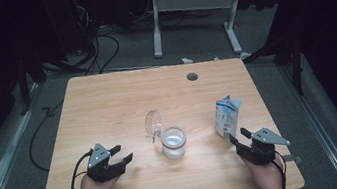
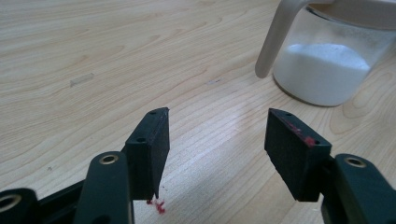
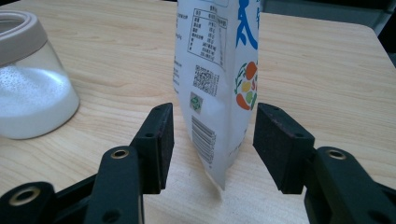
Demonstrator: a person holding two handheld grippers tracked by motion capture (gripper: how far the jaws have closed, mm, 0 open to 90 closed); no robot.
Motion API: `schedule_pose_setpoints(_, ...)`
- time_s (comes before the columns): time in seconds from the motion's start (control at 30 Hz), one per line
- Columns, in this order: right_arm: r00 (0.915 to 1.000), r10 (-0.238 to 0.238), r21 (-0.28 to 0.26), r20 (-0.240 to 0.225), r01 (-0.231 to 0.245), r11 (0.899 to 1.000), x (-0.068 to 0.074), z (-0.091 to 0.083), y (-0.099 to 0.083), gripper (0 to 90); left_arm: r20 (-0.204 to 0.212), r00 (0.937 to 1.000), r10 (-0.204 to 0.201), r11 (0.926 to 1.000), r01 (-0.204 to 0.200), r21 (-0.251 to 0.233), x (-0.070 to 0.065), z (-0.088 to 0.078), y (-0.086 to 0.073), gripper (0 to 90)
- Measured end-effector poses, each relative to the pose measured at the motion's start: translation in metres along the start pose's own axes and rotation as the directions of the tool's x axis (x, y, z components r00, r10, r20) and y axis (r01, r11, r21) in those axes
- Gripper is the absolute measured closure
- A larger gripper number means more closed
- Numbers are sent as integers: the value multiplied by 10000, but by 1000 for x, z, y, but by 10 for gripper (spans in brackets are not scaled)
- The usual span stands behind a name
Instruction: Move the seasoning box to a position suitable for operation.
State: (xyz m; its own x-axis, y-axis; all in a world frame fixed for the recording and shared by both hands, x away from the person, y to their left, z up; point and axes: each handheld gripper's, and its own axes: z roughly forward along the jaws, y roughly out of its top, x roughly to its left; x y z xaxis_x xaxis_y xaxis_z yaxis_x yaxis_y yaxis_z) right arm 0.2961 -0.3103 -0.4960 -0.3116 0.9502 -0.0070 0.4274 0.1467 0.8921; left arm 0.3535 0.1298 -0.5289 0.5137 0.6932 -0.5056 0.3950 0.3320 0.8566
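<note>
Pale wood desk point(image 1: 107, 103) carries a pouch point(image 1: 227, 116) at 3 o'clock of the jar point(image 1: 173, 143). Right tool point(image 1: 240, 138), wide, straddles the pouch without touching; left tool point(image 1: 121, 154) gapes empty. Closing off-centre could topple the pouch.

A wooden table point(image 1: 107, 103) bears a jar point(image 1: 173, 143) and pouch point(image 1: 227, 117).

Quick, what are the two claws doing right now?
Left claw: open, holding nothing, near the jar.
Right claw: open around the white bag, not squeezing it yet.
</note>
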Motion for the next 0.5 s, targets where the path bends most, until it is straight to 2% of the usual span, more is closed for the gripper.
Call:
schedule_pose_setpoints(0.2, 9998, -192, 43, 66, 192, 9998, 7, -6, -3, 490, -70, 10000, 18, 10000, -18, 11, -1, 1, 0, 405)
schedule_pose_setpoints(0.5, 9999, -135, -11, 22, 135, 9999, 20, -14, -11, 515, -204, 9998, 72, 9999, -70, 118, -1, 3, -2, 394)
